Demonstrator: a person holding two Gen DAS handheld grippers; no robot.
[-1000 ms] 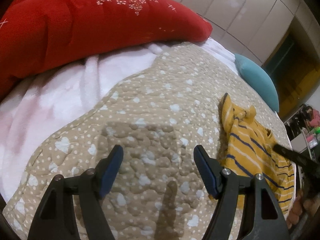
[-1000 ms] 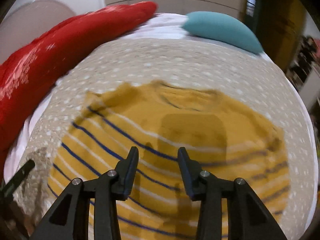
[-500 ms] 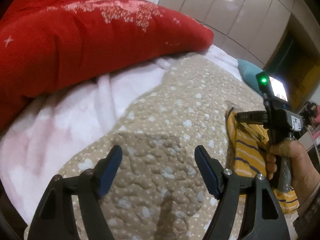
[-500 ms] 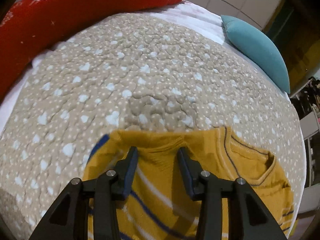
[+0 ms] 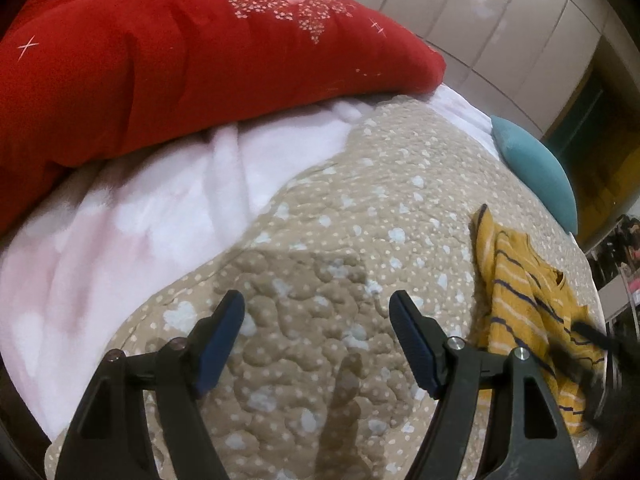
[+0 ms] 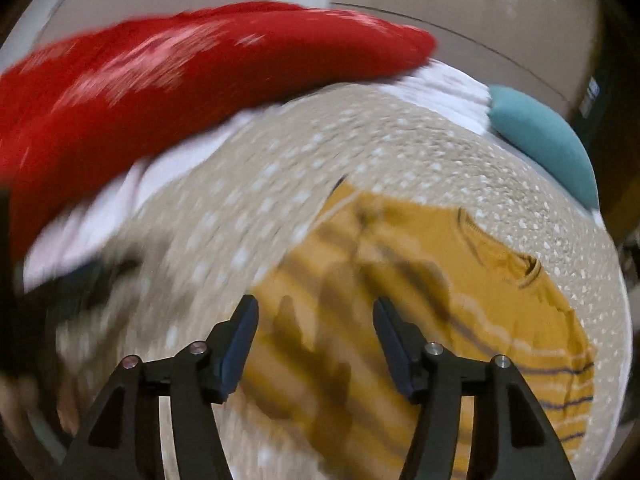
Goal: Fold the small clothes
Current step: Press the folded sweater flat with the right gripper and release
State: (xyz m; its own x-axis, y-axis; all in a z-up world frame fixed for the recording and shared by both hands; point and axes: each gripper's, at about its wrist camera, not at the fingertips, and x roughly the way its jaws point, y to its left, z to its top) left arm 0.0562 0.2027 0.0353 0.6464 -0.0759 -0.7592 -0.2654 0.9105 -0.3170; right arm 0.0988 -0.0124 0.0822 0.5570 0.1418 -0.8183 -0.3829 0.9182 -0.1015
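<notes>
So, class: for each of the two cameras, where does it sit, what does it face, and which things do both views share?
Left wrist: sits behind the left gripper, looking down at bare beige quilt; both fingers show.
Right wrist: behind the right gripper, looking down over the yellow striped shirt, image blurred; fingers opening, nothing between them.
Shared: quilt, shirt, red duvet, teal pillow.

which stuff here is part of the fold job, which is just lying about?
Job: yellow striped top, left gripper, right gripper with jaws opening, nothing between them.
Lying about: red duvet, teal pillow, white blanket, dotted beige quilt.
</notes>
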